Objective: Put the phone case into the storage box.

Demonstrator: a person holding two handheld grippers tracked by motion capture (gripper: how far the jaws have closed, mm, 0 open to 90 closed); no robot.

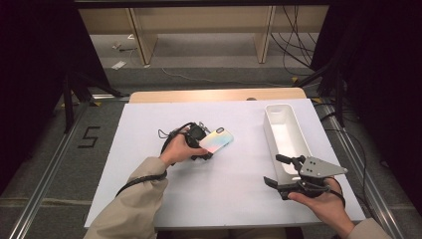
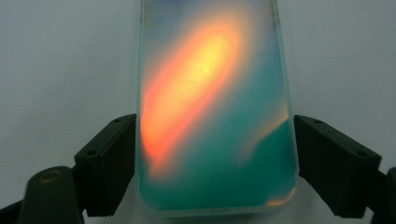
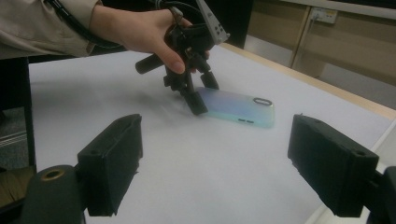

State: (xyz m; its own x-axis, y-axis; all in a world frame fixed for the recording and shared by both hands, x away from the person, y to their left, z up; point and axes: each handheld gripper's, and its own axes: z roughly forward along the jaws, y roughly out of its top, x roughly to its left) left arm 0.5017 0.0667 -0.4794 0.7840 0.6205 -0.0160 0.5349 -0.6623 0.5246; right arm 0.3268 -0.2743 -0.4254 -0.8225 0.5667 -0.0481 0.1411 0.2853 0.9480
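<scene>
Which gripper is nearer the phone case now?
Left. The left gripper straddles the phone case, jaws at its edges; the right gripper waits apart, beside the white bin.

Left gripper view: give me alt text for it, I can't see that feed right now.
An iridescent phone case, orange and teal, lies lengthwise between the left gripper's two black jaws, which close in on its long edges. The left pad sits against the case edge, and the right pad is at or nearly at the other. Beneath is the plain white table.
</scene>
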